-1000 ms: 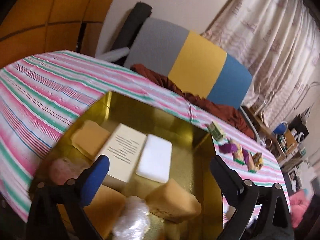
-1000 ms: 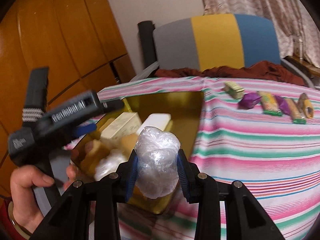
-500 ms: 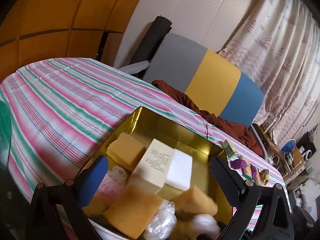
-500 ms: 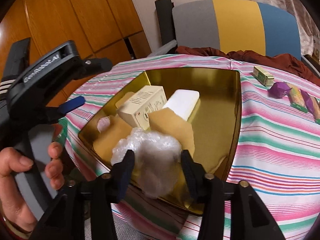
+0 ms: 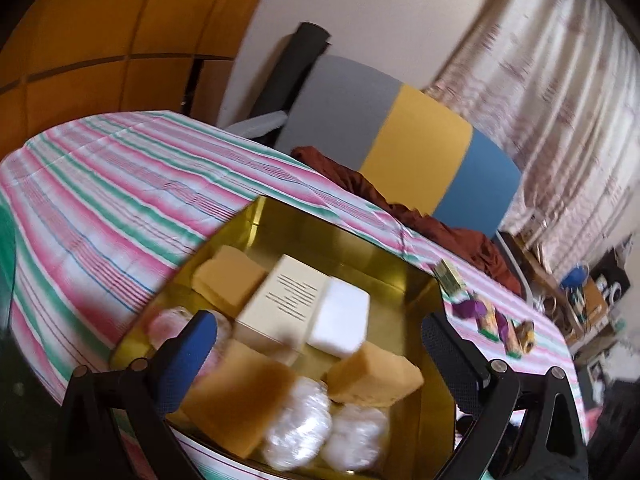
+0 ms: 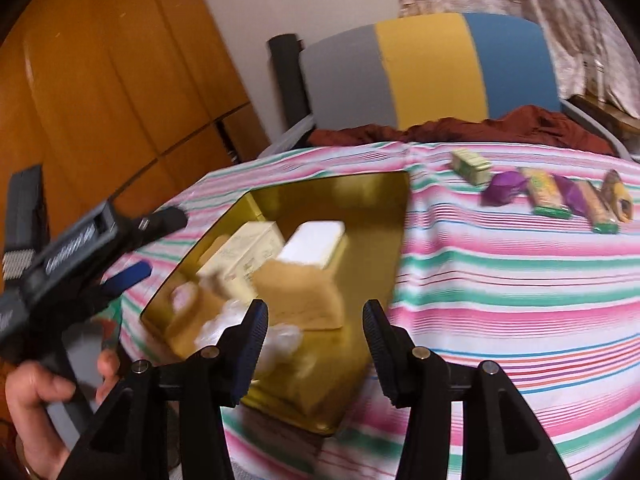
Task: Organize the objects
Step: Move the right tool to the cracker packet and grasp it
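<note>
A: Right wrist view: the right gripper at bottom centre stands with jaws apart and nothing between them, above the near corner of the gold tin. A plastic-wrapped bundle lies in the tin just past its left pad.

B: Left wrist view shows two such bundles at the tin's near edge, with sponge blocks, a cream box and a white block behind.

A: The left gripper gapes wide and empty. Only my view shows the hand holding it, lower left.

B: Both views catch the wrapped snacks on the striped cloth, upper right, and the tricolour chair beyond.
</note>
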